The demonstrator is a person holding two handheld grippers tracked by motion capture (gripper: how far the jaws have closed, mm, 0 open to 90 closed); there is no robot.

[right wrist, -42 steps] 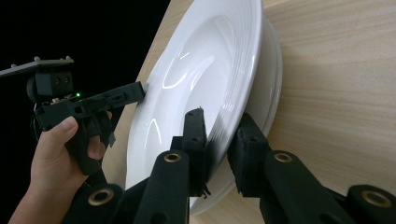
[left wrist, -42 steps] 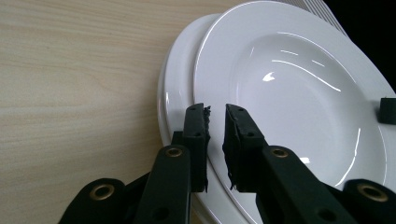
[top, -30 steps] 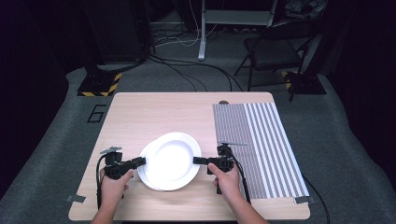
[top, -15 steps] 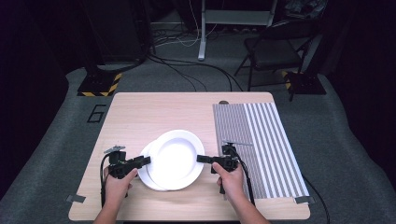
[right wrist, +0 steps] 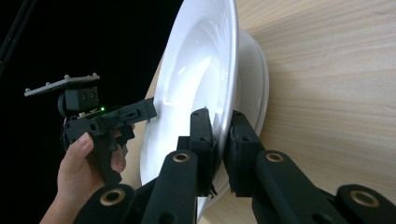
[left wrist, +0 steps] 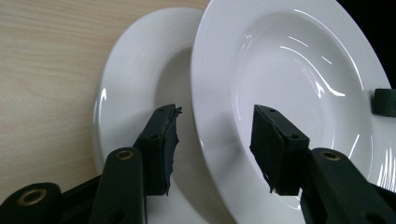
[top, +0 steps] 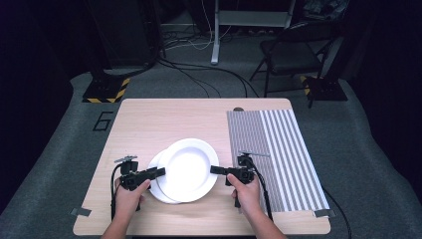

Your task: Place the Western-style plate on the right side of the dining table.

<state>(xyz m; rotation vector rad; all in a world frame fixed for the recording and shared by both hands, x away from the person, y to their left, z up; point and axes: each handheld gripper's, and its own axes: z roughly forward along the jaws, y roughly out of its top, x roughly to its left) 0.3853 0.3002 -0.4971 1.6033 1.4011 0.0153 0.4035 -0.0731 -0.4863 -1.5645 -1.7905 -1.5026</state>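
Two white plates lie near the table's front. The upper plate (top: 189, 168) (left wrist: 289, 70) (right wrist: 201, 70) is tilted and offset to the right over the lower plate (top: 155, 186) (left wrist: 135, 93) (right wrist: 256, 79). My right gripper (top: 216, 170) (right wrist: 223, 140) is shut on the upper plate's right rim. My left gripper (top: 160, 172) (left wrist: 217, 147) stands open; its jaws have just been opening. The upper plate's left rim passes between them without either pad pressing on it. In the right gripper view, the left gripper (right wrist: 135, 112) appears beyond the plate, held by a hand.
The plates rest on a light wooden table (top: 149, 119). A grey striped mat (top: 273, 144) covers its right part, just right of my right hand. A folding chair (top: 293, 55) and cables are on the floor behind the table.
The upper plate has shifted right and up off the lower one, which now peeks out at the left. The left gripper has let go of the rim.
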